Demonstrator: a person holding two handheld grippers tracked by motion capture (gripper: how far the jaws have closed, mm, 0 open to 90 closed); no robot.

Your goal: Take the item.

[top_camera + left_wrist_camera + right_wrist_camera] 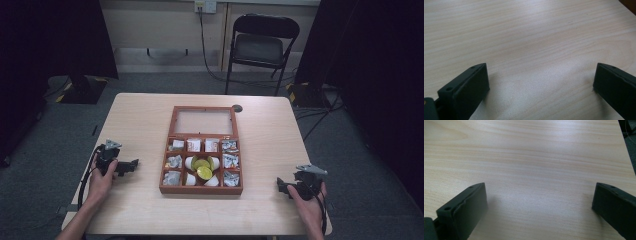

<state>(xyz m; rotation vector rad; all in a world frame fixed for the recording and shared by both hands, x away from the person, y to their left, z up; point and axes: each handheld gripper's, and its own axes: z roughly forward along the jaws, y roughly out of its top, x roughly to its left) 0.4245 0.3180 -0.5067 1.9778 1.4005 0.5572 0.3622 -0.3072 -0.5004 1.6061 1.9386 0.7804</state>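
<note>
Where the high view takes in the whole light wooden bench [270,130], we record a brown wooden box [201,156] at its middle, lid laid back flat toward the far edge and showing a pale panel. The box is divided into small compartments: those down the left and right sides hold crinkled silvery packets [230,161], the far row holds small white and orange packets [194,145], and the middle holds white cups [191,179] with yellow-green round pieces [204,172] among them; we cannot tell what those pieces are. A black folding chair [260,47] stands beyond the bench against the wall, and a small dark disc [237,108] lies just beyond the box's far right corner. The left claw [131,164], held in the person's left hand [101,177], sits near the left edge, well apart from the box and pointing toward it; the right claw [281,186], in the right hand [309,200], sits near the front right corner, also well apart. The left gripper view adds what the high view cannot resolve: the left claw [540,82] stands wide open, bare wood grain between its jaws, holding nothing, a dark corner at the upper right edge. The right gripper view shows the right claw [539,201] equally wide open over bare bench, holding nothing, with the bench edge and dark floor [630,150] at the right.
</note>
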